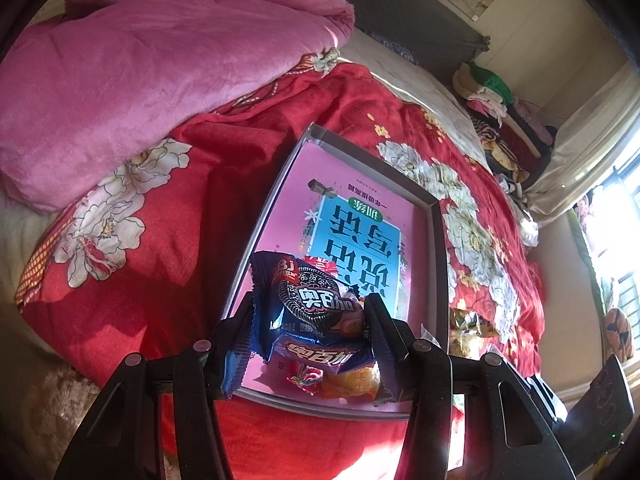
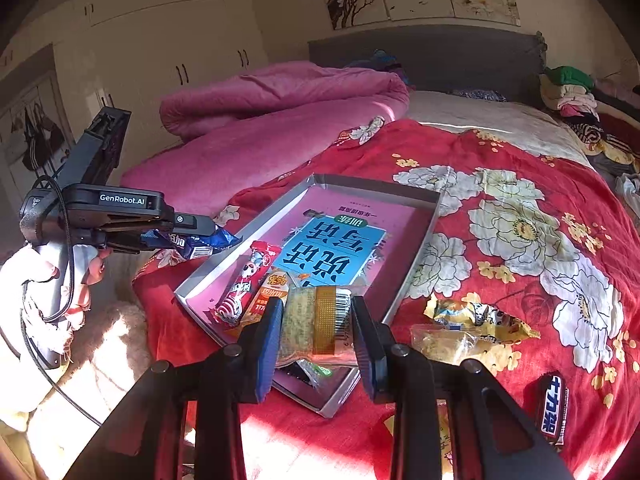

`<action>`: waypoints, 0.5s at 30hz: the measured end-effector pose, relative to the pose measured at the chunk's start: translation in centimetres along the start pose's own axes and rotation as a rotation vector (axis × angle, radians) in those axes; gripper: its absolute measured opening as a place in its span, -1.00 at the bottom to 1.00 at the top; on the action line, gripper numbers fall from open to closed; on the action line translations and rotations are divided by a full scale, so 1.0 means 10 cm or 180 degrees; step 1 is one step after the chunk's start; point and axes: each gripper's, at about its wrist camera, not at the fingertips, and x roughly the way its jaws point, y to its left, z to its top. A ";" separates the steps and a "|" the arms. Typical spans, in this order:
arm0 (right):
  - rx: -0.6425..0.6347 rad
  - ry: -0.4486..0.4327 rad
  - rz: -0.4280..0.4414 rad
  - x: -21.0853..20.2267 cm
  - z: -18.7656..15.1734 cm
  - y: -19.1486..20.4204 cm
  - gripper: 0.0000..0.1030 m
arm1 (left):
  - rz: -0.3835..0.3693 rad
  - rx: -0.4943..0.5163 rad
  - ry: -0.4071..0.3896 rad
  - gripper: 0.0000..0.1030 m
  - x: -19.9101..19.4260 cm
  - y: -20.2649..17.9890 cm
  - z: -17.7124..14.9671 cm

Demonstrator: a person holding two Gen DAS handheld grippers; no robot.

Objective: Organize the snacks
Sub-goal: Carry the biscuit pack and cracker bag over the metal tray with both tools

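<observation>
My left gripper is shut on blue cookie packets, seemingly two bunched together, hanging over the near end of a shallow grey box. A pink and blue book lies in the box. In the right wrist view the left gripper stands at the box's left rim with the blue packets in it. My right gripper is shut on a clear packet of yellow cake with a gold band, held over the grey box. A red lollipop packet and an orange packet lie inside.
On the red flowered quilt, right of the box, lie yellow snack packets, a clear packet and a dark chocolate bar. A folded pink blanket lies behind, with a clothes pile at the headboard.
</observation>
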 end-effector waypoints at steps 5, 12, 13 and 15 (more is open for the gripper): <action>-0.0097 0.0039 0.0044 0.11 0.02 0.16 -0.33 | 0.0102 0.0076 -0.0013 0.07 0.00 0.06 0.00; -0.0237 0.0132 0.0068 0.26 0.04 0.36 -0.33 | 0.0235 0.0197 0.0006 0.07 0.06 0.10 -0.03; -0.0257 0.0137 0.0062 0.28 0.04 0.38 -0.33 | 0.0249 0.0221 0.0006 0.07 0.07 0.10 -0.03; -0.0282 0.0160 0.0065 0.32 0.05 0.41 -0.33 | 0.0259 0.0255 0.0019 0.07 0.09 0.10 -0.05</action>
